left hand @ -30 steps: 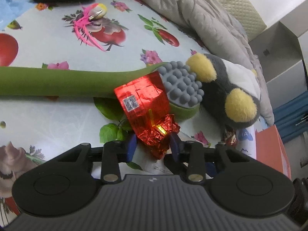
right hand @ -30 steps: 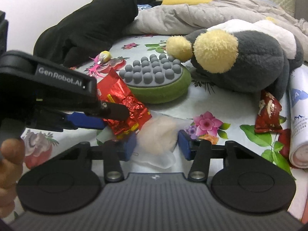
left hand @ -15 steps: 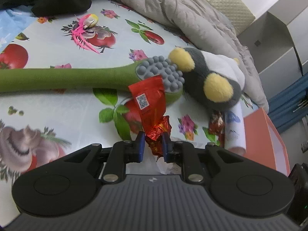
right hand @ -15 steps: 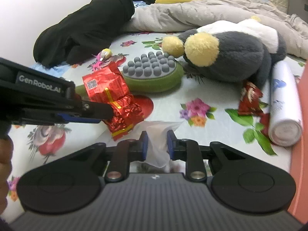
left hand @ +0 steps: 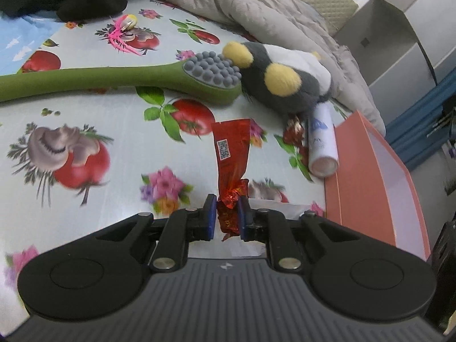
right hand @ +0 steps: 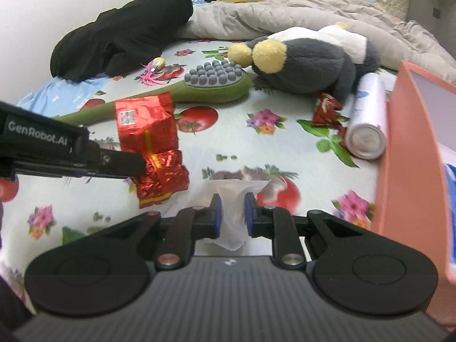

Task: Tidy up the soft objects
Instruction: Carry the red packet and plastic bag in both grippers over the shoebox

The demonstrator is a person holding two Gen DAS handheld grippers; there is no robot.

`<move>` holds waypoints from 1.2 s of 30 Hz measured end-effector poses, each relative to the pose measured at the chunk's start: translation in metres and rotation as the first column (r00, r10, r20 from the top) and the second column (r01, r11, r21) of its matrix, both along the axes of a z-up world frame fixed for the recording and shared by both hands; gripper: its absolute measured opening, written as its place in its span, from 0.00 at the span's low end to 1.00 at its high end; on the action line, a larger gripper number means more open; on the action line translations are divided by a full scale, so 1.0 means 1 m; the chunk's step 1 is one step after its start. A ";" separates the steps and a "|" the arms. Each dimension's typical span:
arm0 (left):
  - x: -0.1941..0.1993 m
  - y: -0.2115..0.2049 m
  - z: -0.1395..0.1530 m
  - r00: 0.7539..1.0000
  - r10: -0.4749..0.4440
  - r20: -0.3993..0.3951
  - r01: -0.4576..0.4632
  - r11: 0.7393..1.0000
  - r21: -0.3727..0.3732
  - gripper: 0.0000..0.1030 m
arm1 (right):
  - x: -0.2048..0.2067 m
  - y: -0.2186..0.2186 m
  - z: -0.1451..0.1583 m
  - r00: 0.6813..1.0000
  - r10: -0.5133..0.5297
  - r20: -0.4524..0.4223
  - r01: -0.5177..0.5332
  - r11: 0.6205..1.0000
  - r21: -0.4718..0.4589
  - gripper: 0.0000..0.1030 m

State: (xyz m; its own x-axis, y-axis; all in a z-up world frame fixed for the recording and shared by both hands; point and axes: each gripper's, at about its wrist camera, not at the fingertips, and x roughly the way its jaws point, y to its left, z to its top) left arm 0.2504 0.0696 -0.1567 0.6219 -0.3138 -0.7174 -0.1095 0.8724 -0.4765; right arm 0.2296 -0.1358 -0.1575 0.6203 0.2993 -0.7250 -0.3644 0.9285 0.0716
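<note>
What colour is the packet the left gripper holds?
Shiny red foil packet with yellow stripes, clearest in the right wrist view.

Two low wrist views along each gripper's fingers, sharing the green massager (left hand: 119, 81) (right hand: 216, 85)

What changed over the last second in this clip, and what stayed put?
The left gripper closed on the red foil packet and lifted it off the cloth, toward the orange box. The right gripper closed on the white tissue and raised it. The green massager, plush toy, white tube and small red wrapper stayed put.
</note>
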 end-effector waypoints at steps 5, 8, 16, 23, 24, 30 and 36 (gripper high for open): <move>-0.030 -0.009 0.008 1.000 -0.017 0.013 0.017 0.999 0.028 0.18 | -0.024 -0.009 0.011 1.000 -0.017 0.015 0.017 1.000 -0.010 0.19; -0.044 -0.014 0.013 0.999 -0.023 0.024 0.022 0.998 0.052 0.18 | -0.036 -0.015 0.018 0.999 -0.030 0.026 0.030 0.999 -0.011 0.19; -0.072 -0.023 0.026 0.999 -0.031 0.035 0.029 0.997 0.074 0.18 | -0.059 -0.030 0.036 0.996 -0.066 0.057 0.066 0.998 -0.006 0.19; -0.083 -0.034 0.050 0.995 -0.058 0.078 0.050 0.994 0.098 0.18 | -0.077 -0.050 0.059 0.987 -0.120 0.105 0.119 0.993 0.015 0.19; -0.084 -0.038 0.054 0.994 -0.066 0.083 0.057 0.993 0.106 0.18 | -0.079 -0.054 0.063 0.986 -0.129 0.110 0.127 0.992 0.022 0.19; -0.089 -0.060 0.077 0.986 -0.117 0.117 0.101 0.986 0.130 0.18 | -0.093 -0.074 0.085 0.974 -0.173 0.145 0.166 0.984 0.061 0.19; -0.092 -0.085 0.100 0.976 -0.166 0.144 0.145 0.979 0.141 0.18 | -0.103 -0.095 0.108 0.962 -0.205 0.182 0.191 0.977 0.091 0.19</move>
State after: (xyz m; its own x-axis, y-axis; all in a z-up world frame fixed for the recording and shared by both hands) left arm 0.1580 -0.0154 -0.0568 0.6790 -0.3264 -0.6575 0.0984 0.9281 -0.3591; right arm 0.1264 -0.2306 -0.0493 0.7961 0.2040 -0.5697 -0.1873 0.9783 0.0887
